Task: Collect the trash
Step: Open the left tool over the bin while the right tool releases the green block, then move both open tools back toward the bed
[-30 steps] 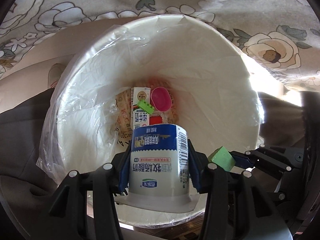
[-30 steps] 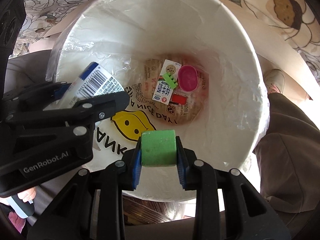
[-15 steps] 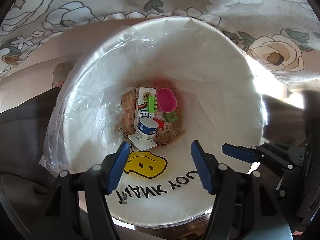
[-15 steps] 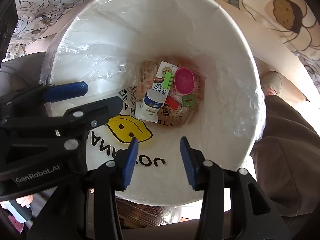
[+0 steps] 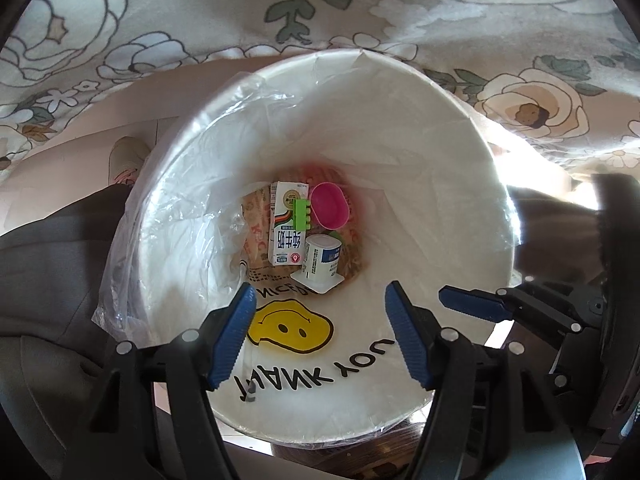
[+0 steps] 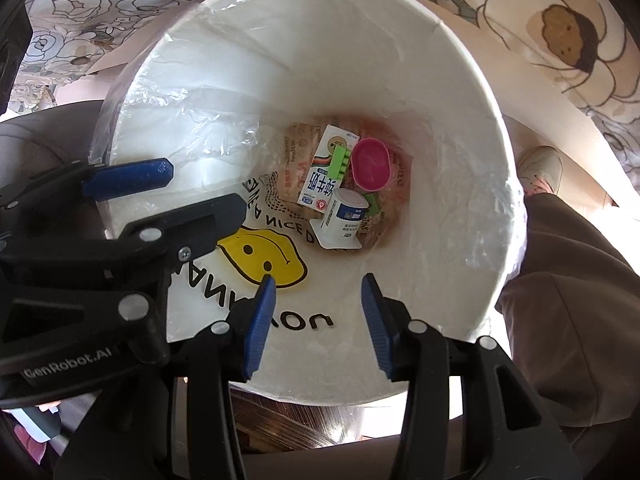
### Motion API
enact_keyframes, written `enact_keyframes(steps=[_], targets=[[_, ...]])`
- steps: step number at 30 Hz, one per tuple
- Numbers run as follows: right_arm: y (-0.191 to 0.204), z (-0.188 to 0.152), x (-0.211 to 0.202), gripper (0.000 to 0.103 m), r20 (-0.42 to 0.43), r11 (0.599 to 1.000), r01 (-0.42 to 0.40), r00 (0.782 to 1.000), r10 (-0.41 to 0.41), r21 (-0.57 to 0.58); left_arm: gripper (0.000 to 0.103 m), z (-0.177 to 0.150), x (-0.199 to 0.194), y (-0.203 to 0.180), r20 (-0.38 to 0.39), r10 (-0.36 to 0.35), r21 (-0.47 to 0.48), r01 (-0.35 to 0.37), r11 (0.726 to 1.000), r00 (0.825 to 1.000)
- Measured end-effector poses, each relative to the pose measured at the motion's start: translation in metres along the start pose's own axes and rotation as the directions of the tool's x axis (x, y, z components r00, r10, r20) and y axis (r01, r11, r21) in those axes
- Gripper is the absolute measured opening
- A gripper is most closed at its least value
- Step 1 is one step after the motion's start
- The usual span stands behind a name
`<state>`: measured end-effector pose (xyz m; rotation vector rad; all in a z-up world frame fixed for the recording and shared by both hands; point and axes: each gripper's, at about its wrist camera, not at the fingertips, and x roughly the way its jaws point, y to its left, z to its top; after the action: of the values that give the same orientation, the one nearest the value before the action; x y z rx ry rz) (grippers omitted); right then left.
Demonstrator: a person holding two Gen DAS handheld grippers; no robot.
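A white bin (image 5: 440,92) (image 6: 460,40) with a clear liner and a smiley bag lies below both grippers. At its bottom a white and blue yogurt cup (image 5: 322,258) (image 6: 348,216) lies beside a milk carton (image 5: 286,232) (image 6: 324,176), a pink cup (image 5: 330,204) (image 6: 372,164) and a green toothed piece (image 5: 302,216) (image 6: 340,162). A green block (image 6: 374,202) peeks from behind the yogurt cup. My left gripper (image 5: 320,292) hangs over the bin, jaws opening, nothing between them. My right gripper (image 6: 319,280) is open and empty beside it.
A floral cloth (image 5: 240,12) (image 6: 560,28) hangs behind the bin. A person's trouser leg (image 6: 560,280) and shoe (image 6: 540,168) (image 5: 124,156) stand close to the bin. Each gripper's blue finger (image 5: 472,304) (image 6: 128,176) shows at the edge of the other's view.
The left gripper let go of the yogurt cup and the right let go of the green block. Both fell to the bottom of the bin. Both pairs of jaws have spread apart.
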<state>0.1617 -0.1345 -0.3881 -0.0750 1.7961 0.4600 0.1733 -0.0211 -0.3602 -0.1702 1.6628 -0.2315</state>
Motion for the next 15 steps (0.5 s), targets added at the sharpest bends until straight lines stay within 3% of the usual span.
enact_keyframes(steps=[4, 8, 15], targets=[[0.002, -0.006, -0.010, 0.062, 0.009, 0.999, -0.037, 0.999, 0.037, -0.015, 0.072, -0.006, -0.019, -0.005, 0.051, 0.040, 0.033, -0.042, 0.999, 0.998], [0.003, -0.010, -0.024, 0.062, 0.003, 0.998, -0.069, 0.998, 0.069, -0.008, 0.072, -0.013, -0.045, -0.014, 0.108, 0.104, 0.087, -0.114, 0.990, 0.989], [0.003, -0.036, -0.088, 0.062, 0.105, 0.998, -0.061, 0.993, 0.062, -0.020, 0.080, -0.036, -0.130, -0.020, 0.283, 0.107, 0.157, -0.156, 0.975, 0.953]])
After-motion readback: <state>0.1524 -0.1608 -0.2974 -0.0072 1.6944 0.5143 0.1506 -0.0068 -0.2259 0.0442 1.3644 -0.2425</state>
